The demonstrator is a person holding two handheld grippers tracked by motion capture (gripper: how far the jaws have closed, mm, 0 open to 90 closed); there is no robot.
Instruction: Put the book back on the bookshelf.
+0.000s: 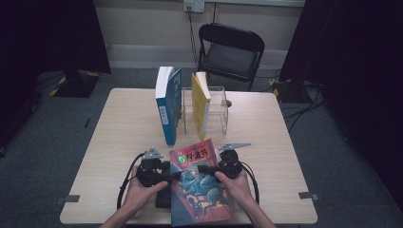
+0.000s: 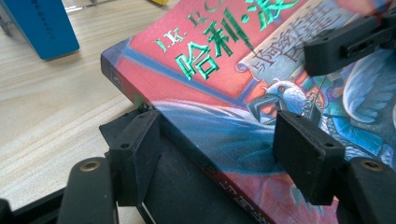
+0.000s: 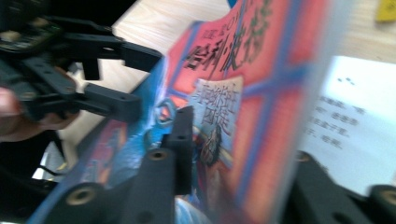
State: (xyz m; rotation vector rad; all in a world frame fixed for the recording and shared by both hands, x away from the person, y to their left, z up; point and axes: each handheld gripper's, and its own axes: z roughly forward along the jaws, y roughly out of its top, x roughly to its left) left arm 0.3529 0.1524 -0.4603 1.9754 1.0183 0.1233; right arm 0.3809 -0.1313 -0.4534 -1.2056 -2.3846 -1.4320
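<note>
A red and blue paperback [image 1: 197, 183] with green foil lettering lies at the table's front middle, partly on a flat black object [image 1: 163, 198]. My left gripper [image 1: 173, 175] is at its spine side. In the left gripper view it [image 2: 222, 156] stands open, one jaw against the spine and the other above the cover [image 2: 219, 88]. My right gripper [image 1: 202, 168] comes in from the opposite edge. In the right gripper view it [image 3: 245, 158] is shut on the lifted front cover [image 3: 243, 93], with a white printed page [image 3: 345, 112] showing behind. The left gripper [image 3: 126, 79] appears beyond.
A blue book [image 1: 168, 107] and a yellow book [image 1: 200, 102] stand upright at a clear plastic holder [image 1: 218, 114] in the table's middle. A black folding chair [image 1: 230, 50] stands behind the far edge. Bare wood lies to both sides.
</note>
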